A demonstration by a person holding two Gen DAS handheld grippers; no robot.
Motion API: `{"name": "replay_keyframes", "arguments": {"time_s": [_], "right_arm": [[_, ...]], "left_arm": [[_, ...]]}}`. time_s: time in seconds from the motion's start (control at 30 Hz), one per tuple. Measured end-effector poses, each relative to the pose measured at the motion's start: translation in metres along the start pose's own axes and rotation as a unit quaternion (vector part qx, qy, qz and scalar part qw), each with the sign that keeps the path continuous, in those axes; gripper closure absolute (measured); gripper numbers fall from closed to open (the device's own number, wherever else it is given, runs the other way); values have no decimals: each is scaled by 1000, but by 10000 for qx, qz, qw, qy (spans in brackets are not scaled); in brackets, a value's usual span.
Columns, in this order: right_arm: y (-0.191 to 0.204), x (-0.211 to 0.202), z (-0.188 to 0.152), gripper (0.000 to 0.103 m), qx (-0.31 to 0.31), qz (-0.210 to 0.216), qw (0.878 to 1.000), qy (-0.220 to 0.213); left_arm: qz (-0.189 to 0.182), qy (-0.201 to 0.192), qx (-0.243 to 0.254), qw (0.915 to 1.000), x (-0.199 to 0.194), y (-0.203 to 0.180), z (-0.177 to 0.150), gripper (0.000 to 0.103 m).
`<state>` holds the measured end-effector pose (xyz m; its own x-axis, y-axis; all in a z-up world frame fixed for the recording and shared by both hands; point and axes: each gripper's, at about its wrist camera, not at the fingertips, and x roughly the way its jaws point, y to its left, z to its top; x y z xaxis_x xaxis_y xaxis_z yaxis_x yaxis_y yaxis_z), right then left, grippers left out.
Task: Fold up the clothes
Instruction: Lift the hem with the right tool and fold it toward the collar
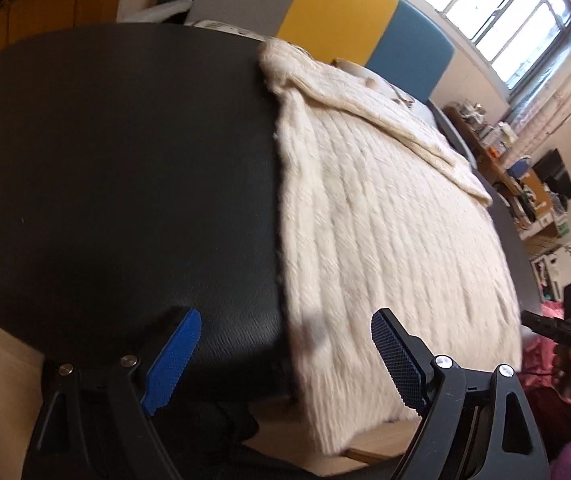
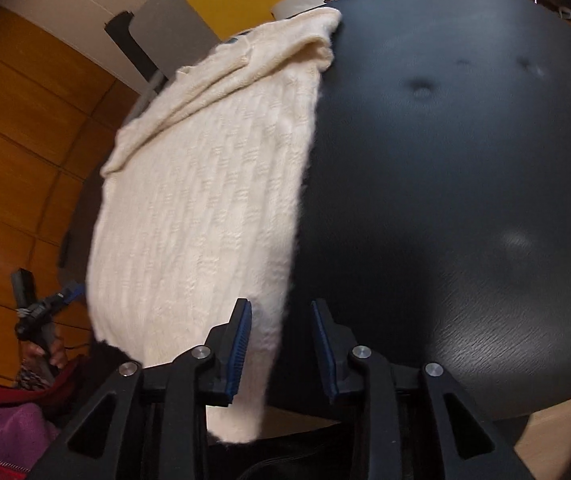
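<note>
We see a cream cable-knit sweater (image 1: 385, 208) spread flat on a dark, rounded counter (image 1: 117, 168), its near hem hanging over the counter's front edge. A sleeve (image 1: 397, 120) lies folded across its far end. Our left gripper (image 1: 285, 364) hovers low at the near edge, jaws spread wide and holding nothing, one blue pad over bare counter, the other over the knit. In the right wrist view, our right gripper (image 2: 281, 348) has its jaws partly open on either side of the sweater's (image 2: 201, 200) near edge, not closed on it. A hand (image 2: 41, 354) holds the other gripper's handle, at the far left.
</note>
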<state>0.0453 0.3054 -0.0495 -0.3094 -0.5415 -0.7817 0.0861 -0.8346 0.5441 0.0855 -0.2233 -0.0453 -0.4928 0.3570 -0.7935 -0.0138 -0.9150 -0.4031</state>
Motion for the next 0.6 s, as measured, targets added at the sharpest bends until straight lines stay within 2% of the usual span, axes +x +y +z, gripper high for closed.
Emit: {"name": "replay_keyframes", "arguments": {"time_s": [0.1,0.17,0.3,0.37,0.4,0.43,0.47,0.53,0.6], "right_arm": [[3,4,-5,71,28,298,9995,39],[6,8,-9,71,4,521,9986,133],[11,13,-17,70,-87,748,9969,213],[9,15,-20,70,7,929,9954,242],[8,16,-22,70,72,1047,9941,279],[6,18,-23,70,137,1173,9925,325],[6,19,-25,70,171,1283,9908,394],[7,24,-27,70,161,1402,9888,480],[10,25,-27,71,176,1436,9886,413]], "left_arm": [[-359,227,91,9991,-3,-3,-10,15],[-452,344,293,9980,0,-10,-18,15],[-558,413,350,9970,0,-14,-24,16],[-754,569,227,9953,2,-13,-29,19],[-849,668,176,9940,5,-12,-31,25],[-971,887,98,9913,12,-11,-34,40],[-1084,1107,20,9879,18,-10,-37,45],[-951,1469,-33,9846,34,-11,-43,52],[-893,1432,-27,9856,34,-14,-43,54]]}}
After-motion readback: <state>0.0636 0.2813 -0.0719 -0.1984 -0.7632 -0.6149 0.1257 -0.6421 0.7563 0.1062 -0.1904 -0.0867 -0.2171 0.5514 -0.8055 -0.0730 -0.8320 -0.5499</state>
